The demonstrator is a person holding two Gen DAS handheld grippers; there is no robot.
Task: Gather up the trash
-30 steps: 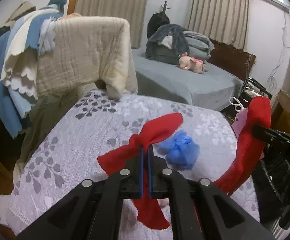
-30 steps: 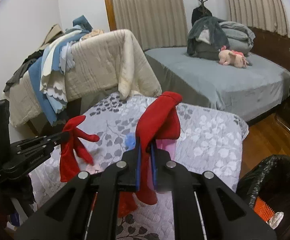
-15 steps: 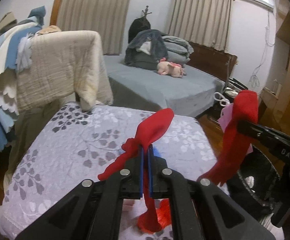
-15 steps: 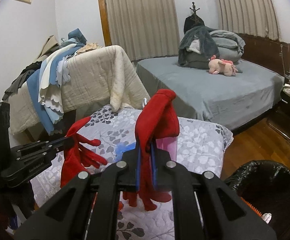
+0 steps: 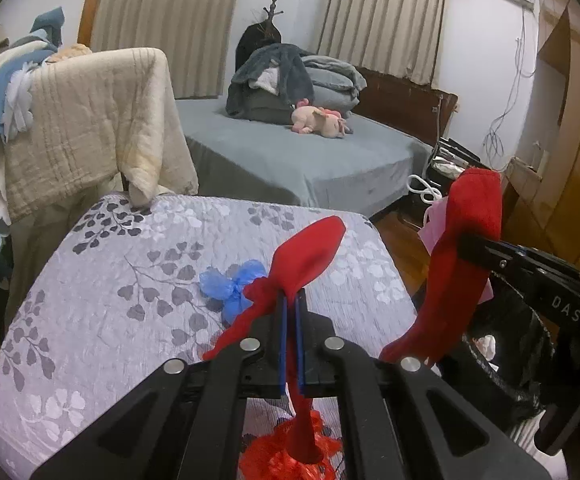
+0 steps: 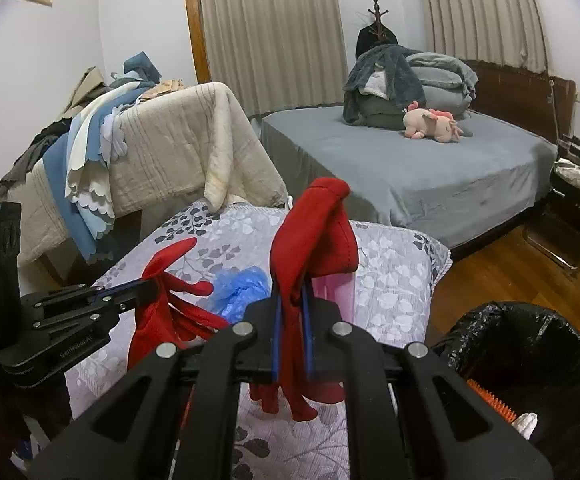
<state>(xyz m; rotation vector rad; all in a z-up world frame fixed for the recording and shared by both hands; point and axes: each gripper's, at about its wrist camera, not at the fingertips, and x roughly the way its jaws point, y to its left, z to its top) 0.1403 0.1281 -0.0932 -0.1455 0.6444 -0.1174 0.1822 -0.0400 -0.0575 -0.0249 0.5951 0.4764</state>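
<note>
while the left wrist view looks down over the leaf-patterned quilt (image 5: 102, 288), the left gripper (image 5: 291, 308) has its blue pads pressed together on a thin red glove (image 5: 306, 258), whose cuff stands up ahead of the tips and whose fingers hang below. a crumpled blue plastic bag (image 5: 230, 286) lies on the quilt just beyond the tips. at the right edge the right gripper (image 5: 466, 246) pinches a thicker red glove (image 5: 460, 260) with a pink sheet (image 5: 430, 232) behind it, both hanging past the quilt's right edge, above a bin lined with a black bag (image 5: 502, 364) holding something pale.

from the right wrist view, the right gripper (image 6: 291, 304) points slightly down, jaws clamped on the thicker red glove (image 6: 314, 240) draped over the tips. the bin (image 6: 530, 344) stands on the wood floor (image 6: 502, 276) at lower right, with an orange brush (image 6: 490, 400) and white paper (image 6: 524, 424) inside. bare floor runs between the quilt's corner and the grey bed (image 6: 430, 168). the left gripper (image 6: 152, 286) reaches in from the left with its glove (image 6: 162, 312) dangling.
</note>
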